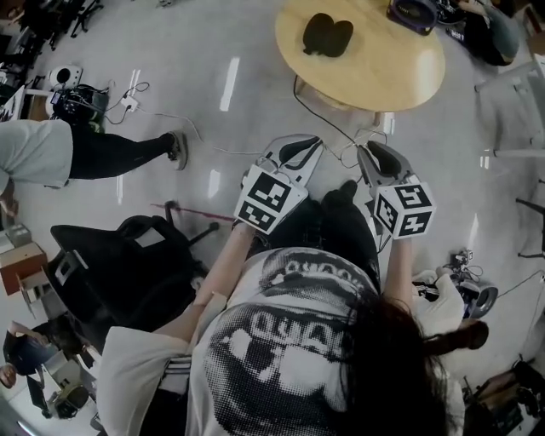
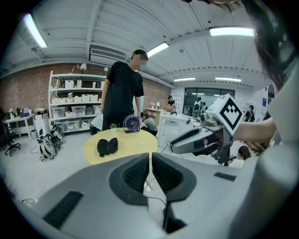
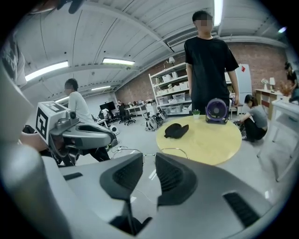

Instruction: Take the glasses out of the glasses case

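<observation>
The glasses [image 3: 127,153] are thin wire and faint against the floor. In the right gripper view only the tops of both rims show above the jaws. The right gripper [image 3: 149,161] pinches them in a narrow gap. The left gripper [image 2: 150,158], jaws almost together, nips a hair-thin wire of the frame. The black case [image 1: 328,34] lies open on the round table [image 1: 409,85], top centre of the head view. A fan [image 1: 414,12] is cut off at the top edge. Large letters on the person's shirt [image 1: 281,341] are too warped to read.
</observation>
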A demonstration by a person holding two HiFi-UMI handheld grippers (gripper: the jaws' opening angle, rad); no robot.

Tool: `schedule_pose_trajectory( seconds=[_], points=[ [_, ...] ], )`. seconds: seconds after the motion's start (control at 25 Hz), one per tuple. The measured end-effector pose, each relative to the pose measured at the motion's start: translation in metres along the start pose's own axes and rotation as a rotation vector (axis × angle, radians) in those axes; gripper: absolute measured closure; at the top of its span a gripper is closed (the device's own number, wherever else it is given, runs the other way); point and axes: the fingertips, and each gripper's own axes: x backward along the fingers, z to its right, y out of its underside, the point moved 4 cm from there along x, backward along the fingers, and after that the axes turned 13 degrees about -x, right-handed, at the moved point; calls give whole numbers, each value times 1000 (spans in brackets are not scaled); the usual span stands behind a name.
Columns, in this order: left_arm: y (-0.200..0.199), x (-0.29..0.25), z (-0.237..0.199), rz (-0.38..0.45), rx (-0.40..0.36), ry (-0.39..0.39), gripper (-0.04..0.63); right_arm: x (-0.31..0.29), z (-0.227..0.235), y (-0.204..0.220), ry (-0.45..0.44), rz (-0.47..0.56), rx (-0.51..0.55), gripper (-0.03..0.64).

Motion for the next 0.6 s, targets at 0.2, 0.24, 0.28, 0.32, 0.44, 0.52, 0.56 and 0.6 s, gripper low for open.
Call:
schedule_pose_trajectory(
  seconds=[0.2, 0.24, 0.28, 0.32, 0.44, 0.52, 0.56, 0.6],
  points=[
    [6, 16, -2, 29, -5, 2, 571, 1, -17, 5, 20, 16, 5, 528],
    [8, 18, -2, 33, -5, 3, 571, 1, -20, 6, 23, 19, 5, 528],
    [11, 20, -1, 35, -6, 6, 571, 2, -22, 8, 27, 22, 5, 528],
    [13, 22, 0, 35, -7, 11, 571, 2, -24, 11, 30, 24, 4, 528],
    [19, 30, 2, 36, -12, 16, 571, 2, -30, 15, 36, 29, 7, 528],
    [22, 36, 1, 40, -12, 13, 571, 1, -36, 16, 36, 32, 10, 528],
    [22, 39, 1, 44, -11, 10, 571, 1, -39, 16, 35, 33, 12, 528],
    [23, 42, 0, 47, -10, 7, 571, 0, -41, 16, 33, 34, 16, 528]
  ],
)
